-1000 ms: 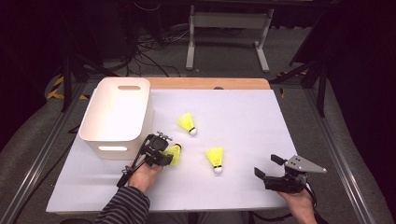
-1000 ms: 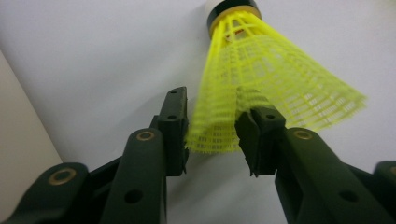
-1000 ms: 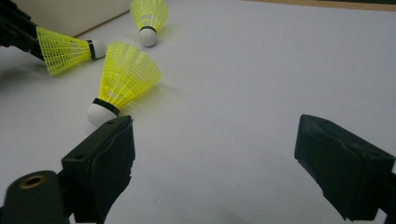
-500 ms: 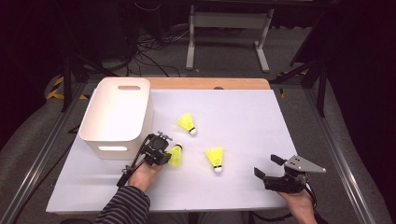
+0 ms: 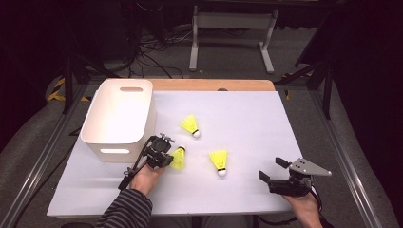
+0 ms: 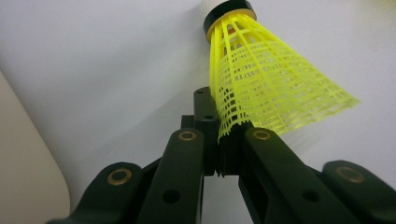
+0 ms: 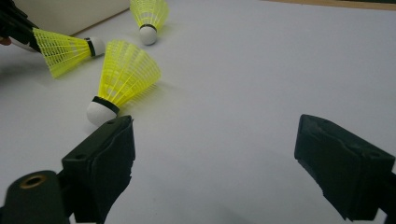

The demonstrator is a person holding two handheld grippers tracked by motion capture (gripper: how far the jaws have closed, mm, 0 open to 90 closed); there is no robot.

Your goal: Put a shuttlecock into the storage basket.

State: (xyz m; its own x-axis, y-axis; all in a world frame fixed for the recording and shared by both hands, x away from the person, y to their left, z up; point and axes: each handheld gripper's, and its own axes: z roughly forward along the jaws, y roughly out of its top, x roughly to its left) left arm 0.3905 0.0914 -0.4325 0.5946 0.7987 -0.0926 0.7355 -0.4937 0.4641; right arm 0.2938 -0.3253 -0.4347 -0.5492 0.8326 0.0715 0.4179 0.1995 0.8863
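Left hand-held gripper (image 5: 167, 153), just beside white bin (image 5: 119, 118) at desk (image 5: 247, 123) front-left: jaws clamped on the skirt edge of a yellow shuttle (image 5: 179, 158). In left gripper view the mesh rim of that shuttle (image 6: 261, 88) is pinched between the jaws, cork end pointing away, white desk surface behind; can't tell if it touches the desk.

Right hand-held gripper (image 5: 278, 171), front-right of desk: jaws wide apart, nothing between them. In right gripper view its jaws frame bare desk.

Two loose shuttles lie on the desk: middle shuttle (image 5: 219, 161), cork toward person, between the two grippers, close to right gripper's left jaw in right gripper view (image 7: 122, 79); far shuttle (image 5: 190, 125) further back, near the bin's corner.
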